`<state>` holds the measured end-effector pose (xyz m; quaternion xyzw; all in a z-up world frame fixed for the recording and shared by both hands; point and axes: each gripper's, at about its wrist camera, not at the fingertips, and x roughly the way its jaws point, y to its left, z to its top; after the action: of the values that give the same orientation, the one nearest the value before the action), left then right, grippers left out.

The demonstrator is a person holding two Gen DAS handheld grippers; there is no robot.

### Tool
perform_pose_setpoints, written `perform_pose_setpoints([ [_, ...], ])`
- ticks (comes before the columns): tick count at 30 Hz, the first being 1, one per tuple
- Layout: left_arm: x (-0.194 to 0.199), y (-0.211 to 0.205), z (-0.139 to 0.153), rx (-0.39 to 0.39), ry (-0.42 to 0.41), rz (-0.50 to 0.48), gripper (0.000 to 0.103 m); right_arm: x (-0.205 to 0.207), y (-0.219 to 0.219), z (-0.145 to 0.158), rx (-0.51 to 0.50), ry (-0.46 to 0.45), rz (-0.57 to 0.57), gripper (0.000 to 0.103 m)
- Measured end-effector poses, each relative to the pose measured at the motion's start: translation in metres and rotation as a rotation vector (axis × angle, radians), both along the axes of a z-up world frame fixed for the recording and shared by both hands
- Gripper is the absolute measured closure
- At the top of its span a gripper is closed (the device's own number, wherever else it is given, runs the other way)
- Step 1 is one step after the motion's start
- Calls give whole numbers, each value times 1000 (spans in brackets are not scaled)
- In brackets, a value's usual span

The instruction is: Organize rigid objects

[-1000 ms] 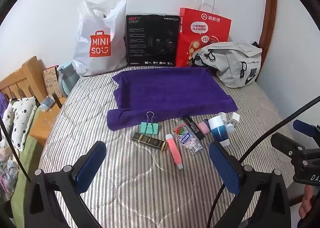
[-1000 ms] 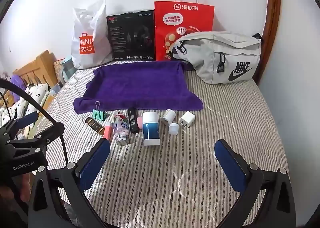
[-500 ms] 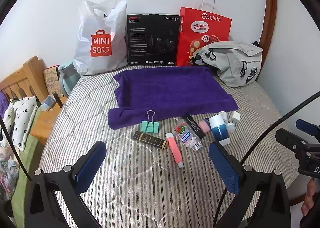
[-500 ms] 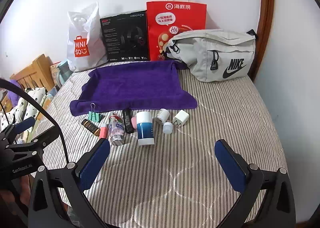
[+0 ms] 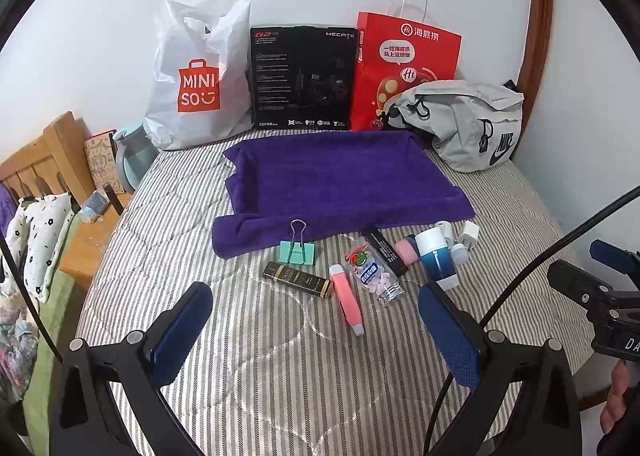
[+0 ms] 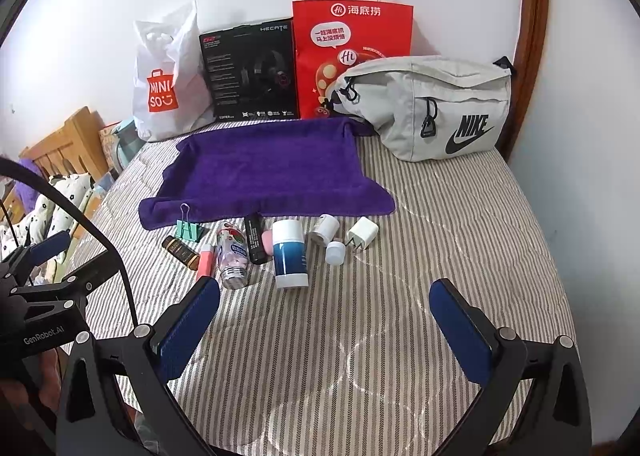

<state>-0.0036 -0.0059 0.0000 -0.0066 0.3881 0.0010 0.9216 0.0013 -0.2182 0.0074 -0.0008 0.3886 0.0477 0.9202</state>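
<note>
A: Largest items?
B: Striped bed [image 6: 460,223]. Purple towel [image 6: 264,167], spread flat at centre. Far edge, left to right: white Miniso bag [image 5: 192,83], black Hecate box [image 5: 302,77], red paper bag [image 5: 404,67], grey Nike waist bag [image 6: 432,103].

A: Small rigid objects?
B: In a row just near the towel's near edge. Blue-and-white stick [image 6: 289,252], upright. Clear candy bottle [image 5: 374,270], pink tube [image 5: 347,298], black tube [image 5: 385,250], brown bar [image 5: 299,279], all lying. Mint binder clip [image 5: 297,250]. White charger plug [image 6: 363,234]. White cap [image 6: 335,252].

A: Tongs?
B: Left tongs [image 5: 316,330] wide, empty. Right tongs [image 6: 324,330] wide, empty, over bare bed.
</note>
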Motion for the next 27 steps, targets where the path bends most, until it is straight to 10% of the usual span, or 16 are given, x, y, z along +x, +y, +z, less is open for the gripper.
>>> perform_pose_setpoints([
  [27, -3, 6, 2, -23, -15, -5, 0, -1, 3, -1, -3, 1, 5, 0],
])
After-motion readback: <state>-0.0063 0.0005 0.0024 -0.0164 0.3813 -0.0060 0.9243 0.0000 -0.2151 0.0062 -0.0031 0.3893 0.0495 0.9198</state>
